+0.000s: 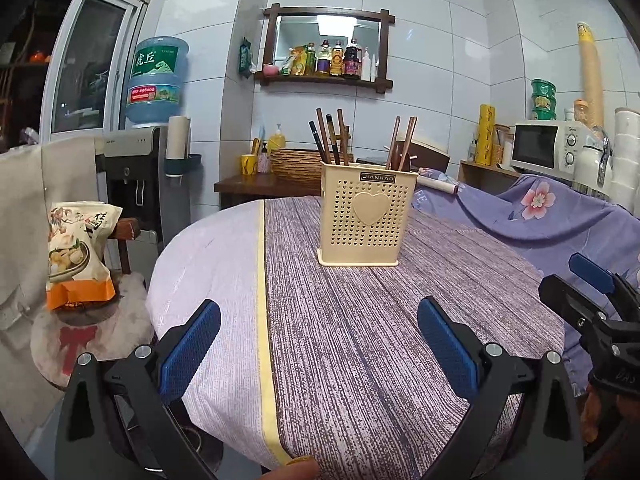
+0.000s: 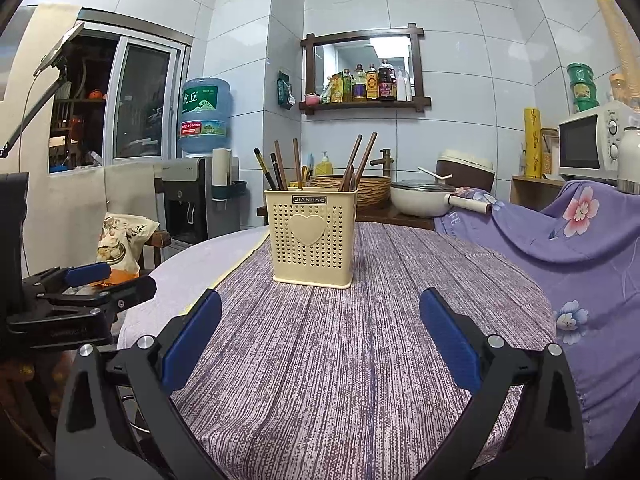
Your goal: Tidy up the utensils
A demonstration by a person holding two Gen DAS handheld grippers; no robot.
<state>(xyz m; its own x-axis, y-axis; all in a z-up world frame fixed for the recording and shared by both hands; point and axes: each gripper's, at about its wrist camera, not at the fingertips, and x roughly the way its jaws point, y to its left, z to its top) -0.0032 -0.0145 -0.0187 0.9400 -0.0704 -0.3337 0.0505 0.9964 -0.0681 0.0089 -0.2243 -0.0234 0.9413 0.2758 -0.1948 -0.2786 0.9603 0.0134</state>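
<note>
We held both the left gripper [image 1: 319, 346] and right gripper [image 2: 320, 340] with fingers released and empty, short of the cream perforated plastic holder [image 1: 367, 218] of brown wooden chopsticks [image 1: 332, 138] mid-desk, judging a reach came next.

At frame centre stands a cream plastic utensil holder [image 1: 367, 219] with matt, smooth walls pierced by small heart-shaped holes. Dark brown wooden chopsticks [image 1: 332, 136] with a dull sheen rise from it. It rests on a purple streaked woven tablecloth [image 1: 360, 320], matt and coarse-looking. At the bottom, the left gripper [image 1: 319, 344] and the right gripper [image 2: 320, 340] show matt black plastic arms, bright metal screw heads and finely textured blue pads [image 1: 192, 350].
</note>
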